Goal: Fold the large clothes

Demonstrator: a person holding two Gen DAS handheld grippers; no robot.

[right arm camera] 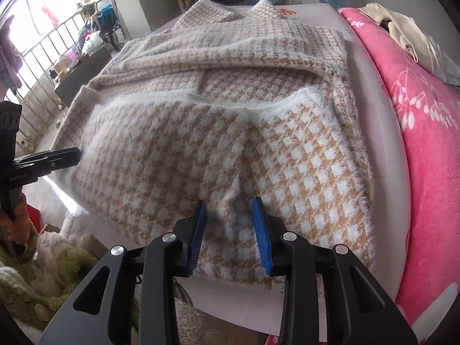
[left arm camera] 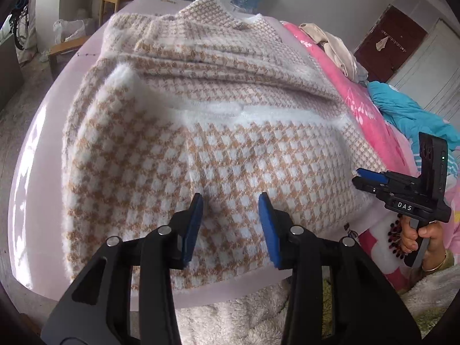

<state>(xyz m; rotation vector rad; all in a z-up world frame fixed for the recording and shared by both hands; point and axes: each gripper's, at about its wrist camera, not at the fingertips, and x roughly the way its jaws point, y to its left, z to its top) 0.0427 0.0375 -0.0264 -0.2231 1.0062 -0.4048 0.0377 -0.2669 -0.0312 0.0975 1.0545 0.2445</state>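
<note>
With my left gripper (left arm camera: 230, 224) low centre in its view and my right gripper (right arm camera: 228, 230) likewise, both jaws partly apart and empty over the folded checked sweater (left arm camera: 201, 132) filling mid-frame, I judge closing here would pinch one fluffy layer and drag the fold crooked.

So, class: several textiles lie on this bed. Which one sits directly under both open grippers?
The tan-and-white checked garment, folded on the pale board. The left gripper and right gripper hover over it; the pink blanket and teal cloth lie aside.
</note>
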